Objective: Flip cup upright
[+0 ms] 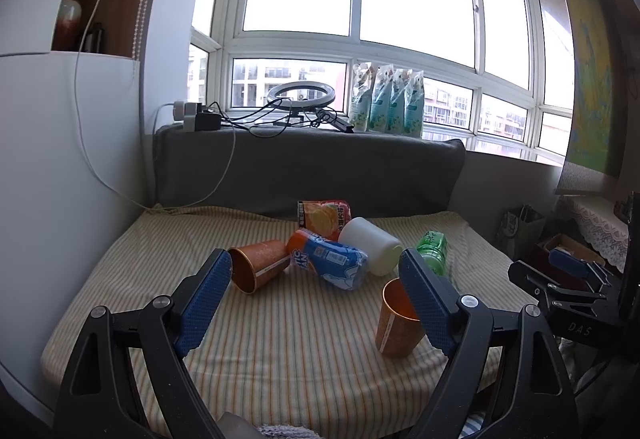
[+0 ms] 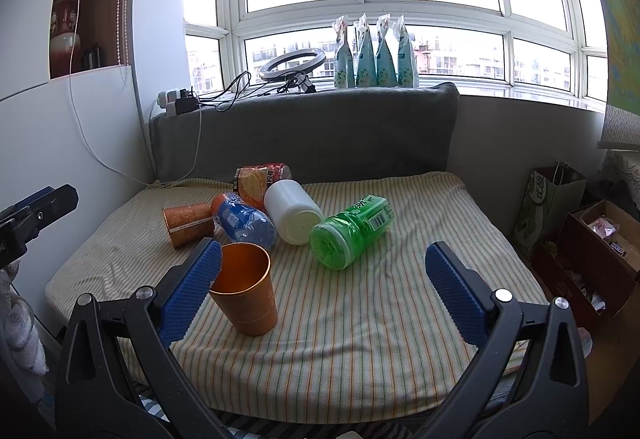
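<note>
One orange cup (image 1: 396, 323) (image 2: 246, 287) stands upright on the striped cloth, mouth up, near the front. A second orange cup (image 1: 260, 265) (image 2: 188, 223) lies on its side further back, touching a blue bottle. My left gripper (image 1: 316, 303) is open and empty above the cloth; its right finger (image 1: 428, 303) overlaps the upright cup. My right gripper (image 2: 324, 291) is open and empty; its left finger (image 2: 192, 291) is beside the upright cup. The right gripper (image 1: 572, 275) also shows at the right edge of the left wrist view.
A blue bottle (image 2: 246, 221), a white jar (image 2: 294, 217), a green bottle (image 2: 350, 233) and an orange carton (image 2: 260, 179) lie on the striped cloth (image 2: 360, 319). A grey cushion (image 2: 304, 131) backs it. A white wall (image 2: 60, 159) is left; boxes (image 2: 600, 259) are right.
</note>
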The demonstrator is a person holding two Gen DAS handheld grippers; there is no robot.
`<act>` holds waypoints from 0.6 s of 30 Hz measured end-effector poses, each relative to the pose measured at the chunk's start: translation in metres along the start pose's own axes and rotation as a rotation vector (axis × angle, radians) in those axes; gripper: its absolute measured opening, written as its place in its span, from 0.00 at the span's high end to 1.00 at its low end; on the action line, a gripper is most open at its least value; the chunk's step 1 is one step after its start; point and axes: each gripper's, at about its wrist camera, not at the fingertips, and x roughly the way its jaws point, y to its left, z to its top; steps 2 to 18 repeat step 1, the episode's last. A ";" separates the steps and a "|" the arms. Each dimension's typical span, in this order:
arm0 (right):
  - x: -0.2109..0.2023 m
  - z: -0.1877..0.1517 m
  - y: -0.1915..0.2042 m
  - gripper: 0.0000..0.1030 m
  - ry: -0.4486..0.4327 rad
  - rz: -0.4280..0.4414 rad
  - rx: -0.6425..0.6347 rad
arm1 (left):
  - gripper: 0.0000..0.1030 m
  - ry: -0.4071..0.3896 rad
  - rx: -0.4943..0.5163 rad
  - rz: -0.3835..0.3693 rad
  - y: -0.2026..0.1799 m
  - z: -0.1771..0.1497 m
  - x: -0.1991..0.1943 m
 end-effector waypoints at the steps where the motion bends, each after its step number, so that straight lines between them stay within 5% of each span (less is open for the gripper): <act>1: 0.001 -0.001 0.000 0.00 0.002 0.002 -0.001 | 0.17 -0.003 0.003 0.006 0.000 0.000 0.000; 18: 0.001 -0.001 0.000 0.00 0.002 0.002 -0.001 | 0.17 -0.003 0.003 0.006 0.000 0.000 0.000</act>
